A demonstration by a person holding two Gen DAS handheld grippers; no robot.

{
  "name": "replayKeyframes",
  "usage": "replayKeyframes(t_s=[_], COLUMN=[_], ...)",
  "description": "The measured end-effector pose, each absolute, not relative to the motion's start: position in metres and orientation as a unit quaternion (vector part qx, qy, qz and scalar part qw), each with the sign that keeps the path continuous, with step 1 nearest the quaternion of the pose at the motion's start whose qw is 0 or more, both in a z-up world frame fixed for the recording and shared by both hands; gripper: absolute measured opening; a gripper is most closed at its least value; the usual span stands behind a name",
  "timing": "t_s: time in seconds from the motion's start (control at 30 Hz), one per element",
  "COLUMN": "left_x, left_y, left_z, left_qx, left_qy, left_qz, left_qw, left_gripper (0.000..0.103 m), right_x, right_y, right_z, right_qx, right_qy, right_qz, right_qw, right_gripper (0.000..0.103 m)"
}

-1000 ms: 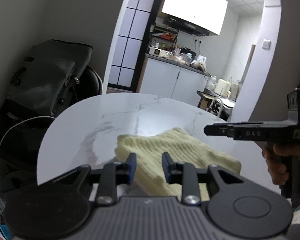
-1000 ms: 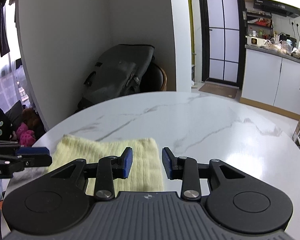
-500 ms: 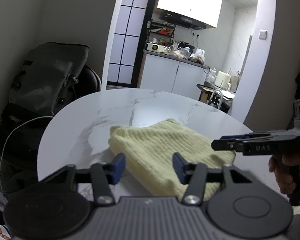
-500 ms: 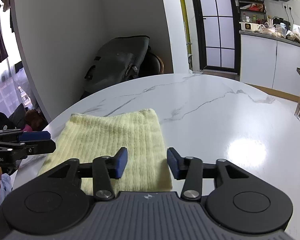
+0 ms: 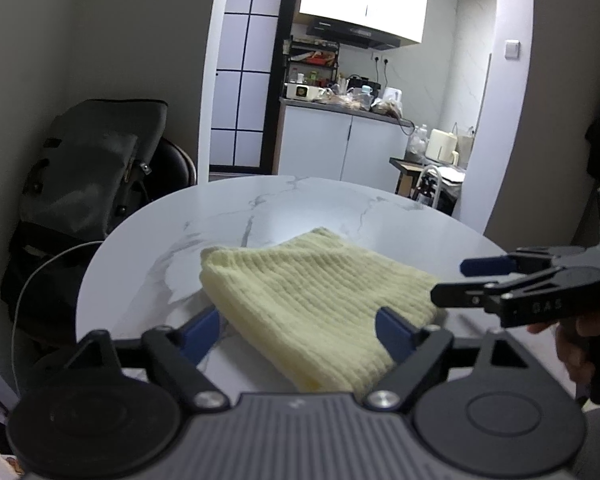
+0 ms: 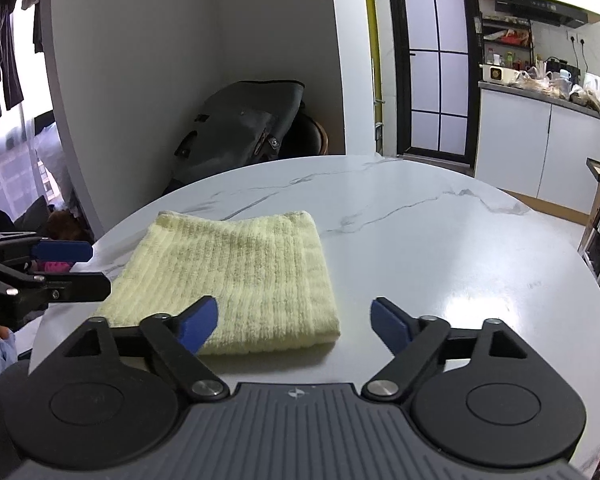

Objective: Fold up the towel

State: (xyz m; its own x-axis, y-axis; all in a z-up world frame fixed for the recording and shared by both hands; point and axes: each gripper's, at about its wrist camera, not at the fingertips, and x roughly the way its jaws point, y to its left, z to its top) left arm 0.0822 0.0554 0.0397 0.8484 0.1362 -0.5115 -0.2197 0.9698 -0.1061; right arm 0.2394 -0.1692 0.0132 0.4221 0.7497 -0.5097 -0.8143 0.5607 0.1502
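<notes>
Round and marble-white, the table (image 5: 300, 204) fills the left wrist view, with the folded yellow towel (image 5: 316, 296) lying flat on its near side. Above the towel's near edge the left gripper (image 5: 300, 330) has its blue-padded fingers (image 5: 201, 330) spread wide, holding nothing. To the towel's right, the right gripper (image 5: 458, 282) is held by a hand (image 5: 572, 340).

From the right wrist view, the towel (image 6: 235, 276) lies left of the table's (image 6: 440, 248) middle. The right gripper (image 6: 291, 322) hovers over the towel's near right corner, fingers (image 6: 390, 324) spread, empty. The left gripper (image 6: 79, 266) shows left of the towel, fingers parted.
</notes>
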Motion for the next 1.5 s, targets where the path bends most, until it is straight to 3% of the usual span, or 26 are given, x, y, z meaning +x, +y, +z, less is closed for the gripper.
replayKeyframes(t_s=[0.2, 0.3, 1.5], left_x=[0.071, 0.067, 0.001], left_y=[0.044, 0.040, -0.010], left_z=[0.043, 0.044, 0.047], left_qx=[-0.077, -0.078, -0.015], left_qy=[0.259, 0.259, 0.261], left_qz=[0.091, 0.095, 0.108], left_qw=[0.958, 0.958, 0.959], left_gripper=[0.100, 0.102, 0.103], right_x=[0.226, 0.218, 0.138], right_y=[-0.180, -0.186, -0.231], right_z=[0.016, 0.018, 0.019], right_qx=[-0.064, -0.063, -0.074], right_qy=[0.263, 0.252, 0.223], right_qz=[0.475, 0.480, 0.479], right_qw=[0.838, 0.838, 0.846], right_gripper=[0.094, 0.100, 0.102])
